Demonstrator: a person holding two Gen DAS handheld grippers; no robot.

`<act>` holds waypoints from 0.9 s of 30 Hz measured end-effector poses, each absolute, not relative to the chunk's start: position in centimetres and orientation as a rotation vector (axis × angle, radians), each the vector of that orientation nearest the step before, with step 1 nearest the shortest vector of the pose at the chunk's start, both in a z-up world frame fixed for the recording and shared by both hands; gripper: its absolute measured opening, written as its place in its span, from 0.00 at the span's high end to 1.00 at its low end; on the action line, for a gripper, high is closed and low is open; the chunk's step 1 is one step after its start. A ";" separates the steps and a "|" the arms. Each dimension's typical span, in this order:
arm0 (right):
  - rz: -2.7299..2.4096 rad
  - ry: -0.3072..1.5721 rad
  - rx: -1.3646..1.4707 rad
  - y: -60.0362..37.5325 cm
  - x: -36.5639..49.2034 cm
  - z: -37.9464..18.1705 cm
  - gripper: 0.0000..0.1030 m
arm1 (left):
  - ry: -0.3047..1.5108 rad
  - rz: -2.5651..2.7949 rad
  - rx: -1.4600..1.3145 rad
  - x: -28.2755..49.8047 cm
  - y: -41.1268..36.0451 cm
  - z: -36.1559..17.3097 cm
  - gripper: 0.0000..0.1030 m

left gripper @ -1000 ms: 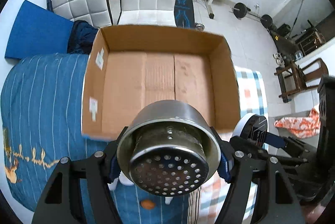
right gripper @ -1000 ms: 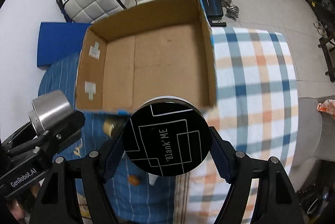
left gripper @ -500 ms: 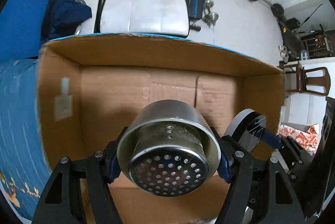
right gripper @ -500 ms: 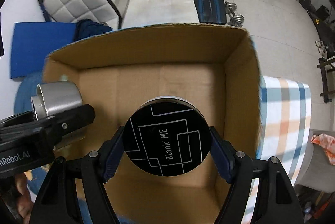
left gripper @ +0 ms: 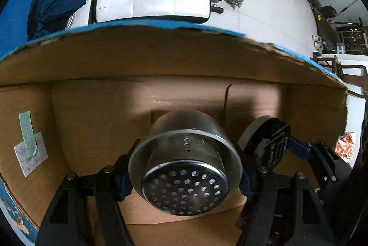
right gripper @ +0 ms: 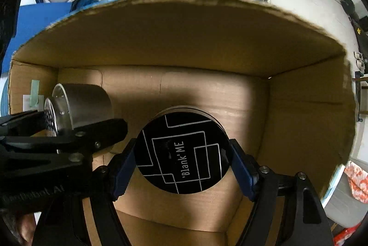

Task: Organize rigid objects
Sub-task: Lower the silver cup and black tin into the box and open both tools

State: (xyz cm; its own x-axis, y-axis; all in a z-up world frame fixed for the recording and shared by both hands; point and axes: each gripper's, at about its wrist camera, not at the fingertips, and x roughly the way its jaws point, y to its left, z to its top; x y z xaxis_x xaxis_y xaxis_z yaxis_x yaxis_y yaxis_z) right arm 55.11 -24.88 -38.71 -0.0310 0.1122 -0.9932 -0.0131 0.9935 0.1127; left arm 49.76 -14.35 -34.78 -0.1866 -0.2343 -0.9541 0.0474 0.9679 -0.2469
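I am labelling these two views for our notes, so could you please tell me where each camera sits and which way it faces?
Left wrist: on the left hand-held gripper, looking down into the cardboard box; its fingers clamp a perforated steel cup.
Right wrist: on the right hand-held gripper, facing the same box; its fingers clamp a black round tin; the person's hand shows at lower left.
Shared: box, both held things, each other's gripper.
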 end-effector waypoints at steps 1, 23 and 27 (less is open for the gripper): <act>0.100 1.606 0.075 -25.0 55.2 -38.9 0.23 | 1.745 -0.244 -0.146 49.7 -14.3 -34.7 0.32; 0.058 1.565 0.061 -23.1 48.3 -34.6 0.00 | 1.500 -0.137 -0.032 41.6 -10.0 -25.9 0.14; 0.038 1.506 0.087 -22.7 45.2 -32.8 0.00 | 1.427 -0.103 -0.045 38.5 -8.9 -23.6 0.14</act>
State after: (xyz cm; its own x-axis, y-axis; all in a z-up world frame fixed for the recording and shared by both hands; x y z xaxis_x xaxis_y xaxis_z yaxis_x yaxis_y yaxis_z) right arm 45.19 -22.68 -32.77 0.0653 0.0796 -0.9947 0.0288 0.9962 0.0816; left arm 38.51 -8.88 -23.57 0.1398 -0.0983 -0.9853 0.0444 0.9947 -0.0930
